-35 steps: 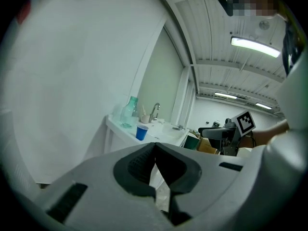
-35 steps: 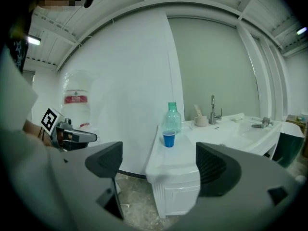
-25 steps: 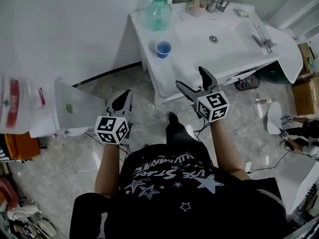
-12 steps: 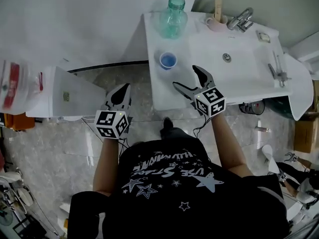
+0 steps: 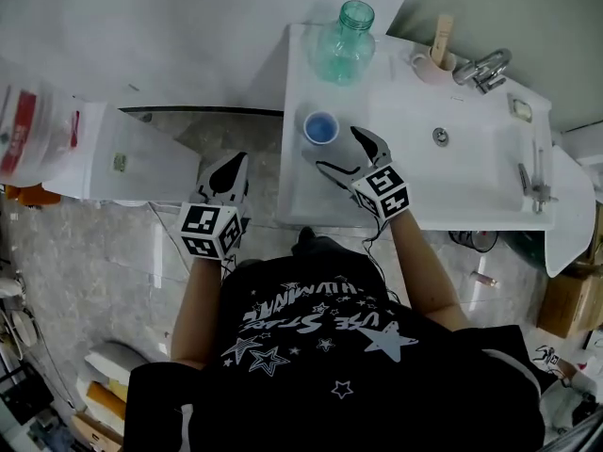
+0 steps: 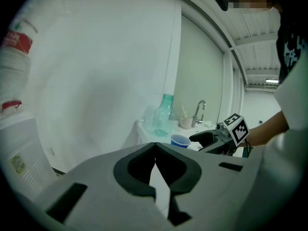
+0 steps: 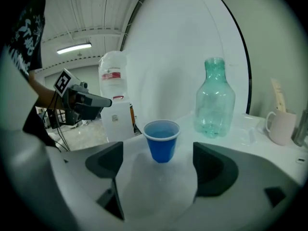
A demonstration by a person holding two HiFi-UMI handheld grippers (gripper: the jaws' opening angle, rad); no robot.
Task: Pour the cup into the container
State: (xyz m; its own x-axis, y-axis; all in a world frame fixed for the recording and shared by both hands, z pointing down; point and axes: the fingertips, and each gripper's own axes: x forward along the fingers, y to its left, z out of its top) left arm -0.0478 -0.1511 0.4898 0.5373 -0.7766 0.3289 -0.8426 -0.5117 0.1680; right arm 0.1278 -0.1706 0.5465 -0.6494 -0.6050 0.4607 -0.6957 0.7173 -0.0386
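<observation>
Bare counter (image 5: 309,185) before cup (image 5: 321,127) (bottle (image 5: 345,36) stands behind).

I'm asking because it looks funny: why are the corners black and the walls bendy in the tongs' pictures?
Left gripper view: a wide-angle lens, so the corners go dark and the wall edge bows. Right gripper view: the same dark rim, yet the cup and bottle are sharp. Head view: even, soft light, only faint shadows.

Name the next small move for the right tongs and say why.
Probably ease the right tongs forward until the small blue plastic cup stands between its jaws. They are open and empty, and the cup stands upright on the white sink counter just ahead of them, not yet gripped.
</observation>
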